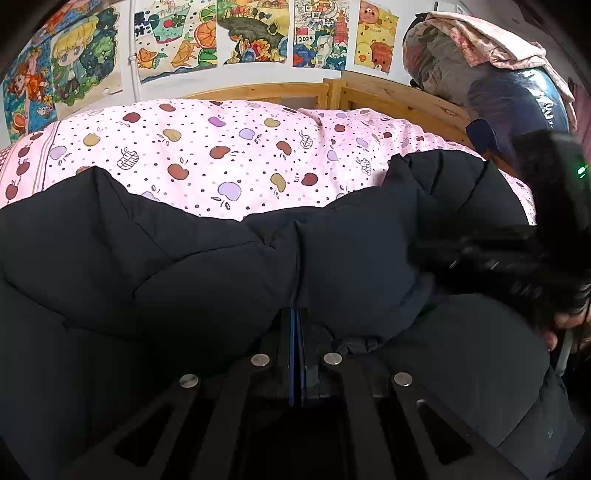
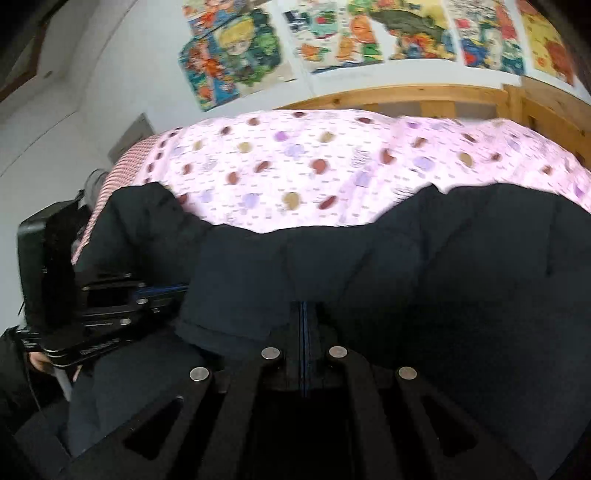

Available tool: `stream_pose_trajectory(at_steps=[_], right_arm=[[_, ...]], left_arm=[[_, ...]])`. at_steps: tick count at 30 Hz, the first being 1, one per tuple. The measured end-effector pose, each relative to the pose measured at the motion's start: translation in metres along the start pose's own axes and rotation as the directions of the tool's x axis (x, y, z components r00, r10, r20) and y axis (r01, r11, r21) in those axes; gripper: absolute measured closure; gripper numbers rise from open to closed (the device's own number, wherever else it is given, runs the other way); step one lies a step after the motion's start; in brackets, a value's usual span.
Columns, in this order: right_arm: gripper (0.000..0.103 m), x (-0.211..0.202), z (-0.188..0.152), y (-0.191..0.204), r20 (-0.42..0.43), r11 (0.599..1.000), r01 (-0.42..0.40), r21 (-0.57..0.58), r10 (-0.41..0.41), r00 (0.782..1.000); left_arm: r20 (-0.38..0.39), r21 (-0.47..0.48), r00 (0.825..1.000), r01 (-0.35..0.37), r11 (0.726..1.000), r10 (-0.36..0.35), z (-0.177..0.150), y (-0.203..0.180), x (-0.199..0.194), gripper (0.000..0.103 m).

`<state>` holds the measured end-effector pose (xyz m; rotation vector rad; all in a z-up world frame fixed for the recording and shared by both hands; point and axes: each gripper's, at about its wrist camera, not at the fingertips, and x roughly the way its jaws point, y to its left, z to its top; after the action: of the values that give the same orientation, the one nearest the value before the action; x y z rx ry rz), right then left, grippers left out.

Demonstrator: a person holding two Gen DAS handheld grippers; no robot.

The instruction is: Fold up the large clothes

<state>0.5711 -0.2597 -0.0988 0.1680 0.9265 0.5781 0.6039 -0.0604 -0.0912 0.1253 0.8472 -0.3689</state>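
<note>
A large black puffer jacket (image 1: 184, 258) lies spread over the near part of a bed. My left gripper (image 1: 297, 312) is shut, its fingertips buried in a pinched fold of the jacket's edge. At the right of the left wrist view the other gripper (image 1: 546, 251) shows blurred, low against the jacket. In the right wrist view my right gripper (image 2: 303, 305) is also shut, with the jacket (image 2: 424, 266) bunched over its tips. The left gripper (image 2: 110, 299) appears there at the left, biting the jacket's left edge. Both sets of fingertips are hidden by cloth.
The bed has a pink quilt (image 1: 229, 155) printed with apples, stretching behind the jacket. A wooden bed frame (image 1: 388, 92) runs along the far side. Colourful drawings (image 1: 251, 33) hang on the wall. A heap of bagged bedding (image 1: 480, 62) sits at the far right.
</note>
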Motion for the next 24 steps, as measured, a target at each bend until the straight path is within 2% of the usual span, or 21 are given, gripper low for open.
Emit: stream_pose_trajectory(at_steps=[6, 10, 14, 16, 19, 20, 21, 22, 23, 24], right_arm=[[0.102, 0.034, 0.001, -0.006, -0.144, 0.998, 0.057, -0.023, -0.060, 0.988], [0.102, 0.046, -0.004, -0.013, -0.181, 0.998, 0.059, 0.006, -0.057, 0.982], [0.102, 0.042, -0.011, -0.017, -0.118, 0.999, 0.037, 0.036, -0.033, 0.992], [0.102, 0.030, -0.018, -0.019, -0.064, 0.998, 0.015, 0.056, -0.012, 0.998], [0.101, 0.012, -0.020, -0.020, -0.028, 0.996, 0.002, 0.086, 0.001, 1.000], [0.099, 0.006, -0.020, -0.020, -0.020, 0.995, 0.008, 0.099, -0.006, 1.000], [0.097, -0.001, -0.020, -0.021, -0.014, 0.993, 0.021, 0.112, -0.020, 1.000], [0.092, -0.007, -0.022, -0.020, -0.008, 0.992, 0.030, 0.120, -0.030, 1.000], [0.078, -0.014, -0.024, -0.019, 0.000, 0.991, 0.038, 0.129, -0.038, 0.999], [0.067, -0.024, -0.028, -0.017, 0.012, 0.989, 0.034, 0.141, -0.037, 0.999]], left_arm=[[-0.045, 0.019, 0.999, -0.019, 1.000, 0.020, 0.001, -0.003, 0.018, 0.099], [-0.040, 0.019, 0.999, -0.031, 0.999, 0.032, 0.000, -0.003, 0.026, 0.099], [0.028, 0.025, 0.999, -0.022, 0.999, 0.021, -0.006, -0.007, 0.012, 0.099], [0.058, 0.043, 0.997, -0.051, 0.998, 0.048, -0.008, -0.013, 0.004, 0.099], [0.090, 0.085, 0.991, -0.106, 0.991, 0.098, -0.006, -0.025, -0.013, 0.095], [0.106, 0.083, 0.988, -0.119, 0.989, 0.109, -0.005, -0.027, -0.020, 0.086], [0.126, 0.069, 0.985, -0.123, 0.990, 0.113, -0.004, -0.028, -0.029, 0.067], [0.141, 0.051, 0.983, -0.121, 0.991, 0.113, -0.005, -0.028, -0.036, 0.054], [0.169, 0.020, 0.980, -0.113, 0.993, 0.108, -0.006, -0.026, -0.047, 0.035], [0.198, -0.009, 0.974, -0.112, 0.994, 0.111, -0.008, -0.026, -0.059, 0.031]])
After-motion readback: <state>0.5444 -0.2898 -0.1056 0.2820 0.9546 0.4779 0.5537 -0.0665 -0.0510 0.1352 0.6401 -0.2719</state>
